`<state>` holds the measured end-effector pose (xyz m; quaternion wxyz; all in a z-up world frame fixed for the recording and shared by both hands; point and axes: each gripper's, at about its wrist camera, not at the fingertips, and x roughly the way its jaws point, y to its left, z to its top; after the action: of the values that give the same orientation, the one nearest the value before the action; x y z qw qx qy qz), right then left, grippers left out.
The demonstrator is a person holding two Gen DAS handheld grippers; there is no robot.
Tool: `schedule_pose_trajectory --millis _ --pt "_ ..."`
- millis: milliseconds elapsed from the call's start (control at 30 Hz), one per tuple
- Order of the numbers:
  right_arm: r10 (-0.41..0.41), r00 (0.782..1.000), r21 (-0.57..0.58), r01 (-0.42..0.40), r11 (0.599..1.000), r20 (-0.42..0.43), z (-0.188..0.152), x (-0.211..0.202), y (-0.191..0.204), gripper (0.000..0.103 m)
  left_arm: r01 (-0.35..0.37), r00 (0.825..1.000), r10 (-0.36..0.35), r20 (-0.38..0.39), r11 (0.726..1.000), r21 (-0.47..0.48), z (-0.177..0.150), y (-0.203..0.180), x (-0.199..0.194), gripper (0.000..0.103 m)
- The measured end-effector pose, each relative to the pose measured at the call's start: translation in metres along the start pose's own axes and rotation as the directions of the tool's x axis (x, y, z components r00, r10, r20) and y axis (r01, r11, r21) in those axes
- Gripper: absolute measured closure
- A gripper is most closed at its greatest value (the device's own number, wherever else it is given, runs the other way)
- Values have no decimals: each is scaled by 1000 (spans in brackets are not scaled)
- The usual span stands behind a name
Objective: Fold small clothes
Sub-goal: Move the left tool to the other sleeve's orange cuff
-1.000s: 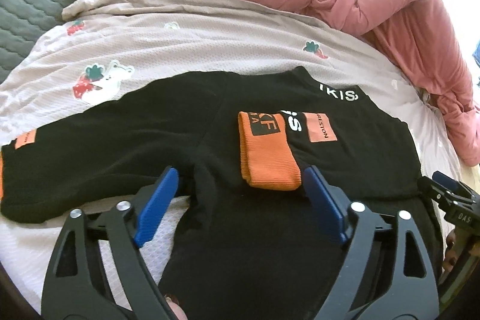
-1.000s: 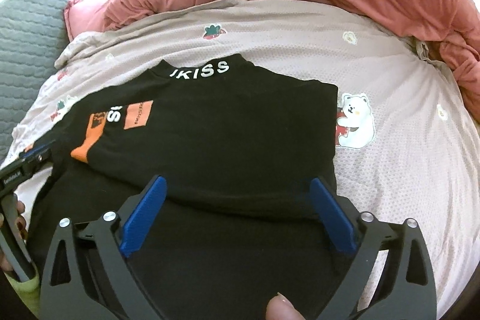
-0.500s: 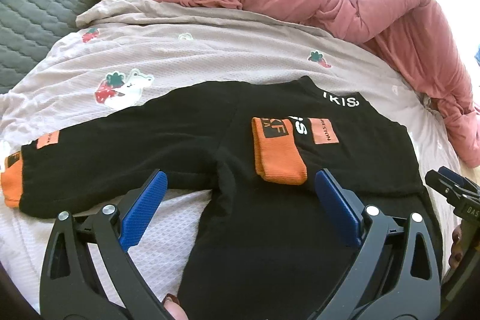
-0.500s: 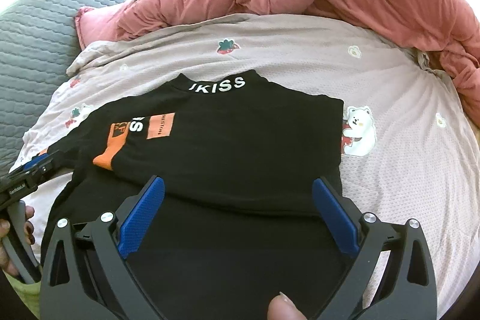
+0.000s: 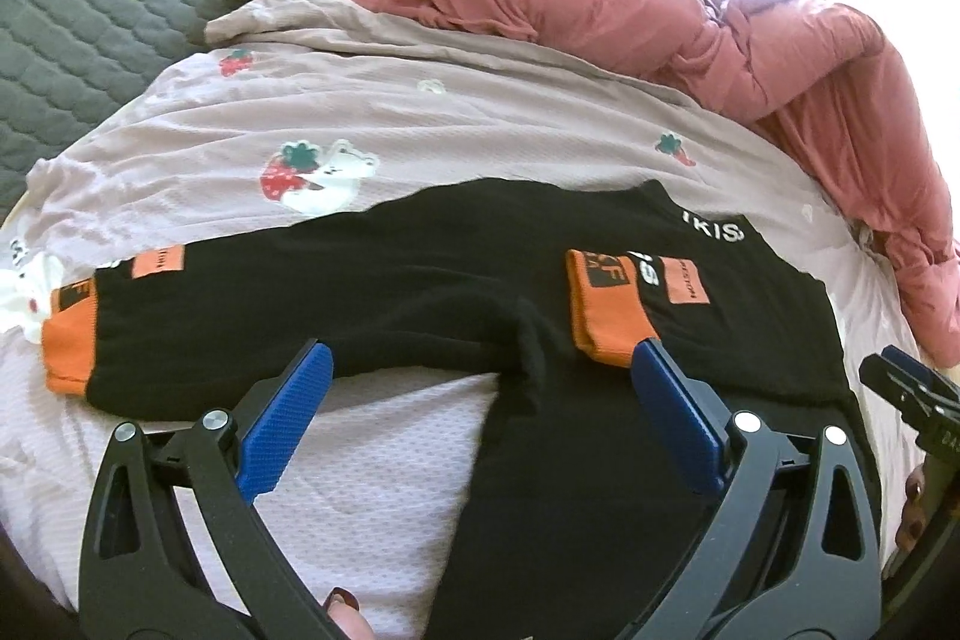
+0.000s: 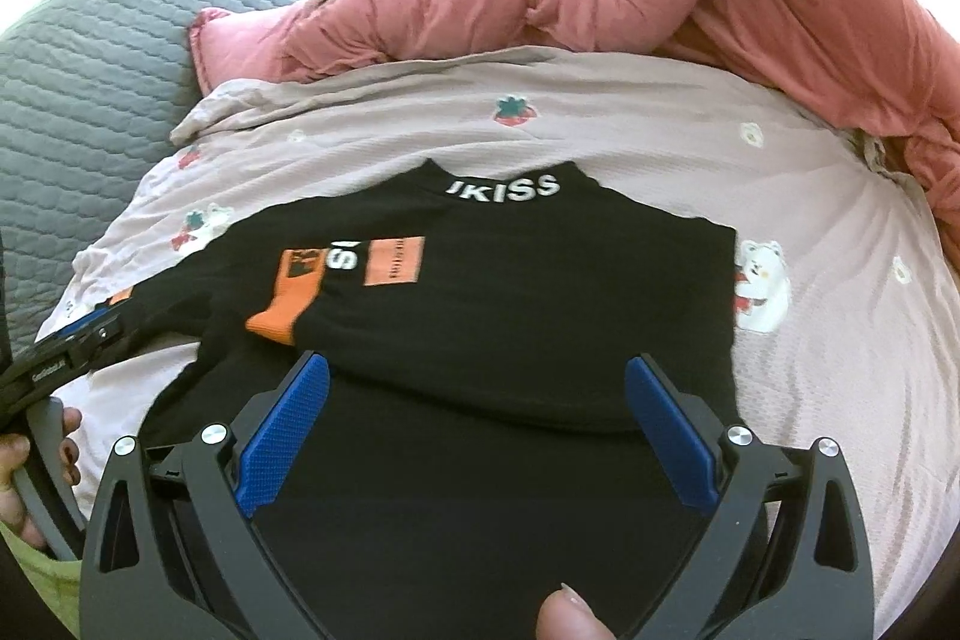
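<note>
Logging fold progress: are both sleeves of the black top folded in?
No, only one. The right sleeve lies folded across the black top, orange cuff on the chest; the left sleeve is still spread out over the bedsheet.

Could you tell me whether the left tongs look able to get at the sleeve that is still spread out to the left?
Probably yes. The left tongs are open and empty, and the outstretched sleeve lies flat on the bedsheet just ahead of the left pad, with nothing on top of it.
</note>
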<state>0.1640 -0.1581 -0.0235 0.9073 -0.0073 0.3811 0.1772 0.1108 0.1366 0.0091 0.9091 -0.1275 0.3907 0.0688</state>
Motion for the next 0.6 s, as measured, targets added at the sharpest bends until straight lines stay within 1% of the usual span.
schedule_pose_trajectory --millis 500,600 --pt "45 999 -72 -44 996 14 8 4 59 5 -66 996 71 45 993 -95 4 51 -24 10" --pt "51 999 -85 -49 995 17 10 5 70 5 -69 996 75 54 991 -115 5 60 -29 10"
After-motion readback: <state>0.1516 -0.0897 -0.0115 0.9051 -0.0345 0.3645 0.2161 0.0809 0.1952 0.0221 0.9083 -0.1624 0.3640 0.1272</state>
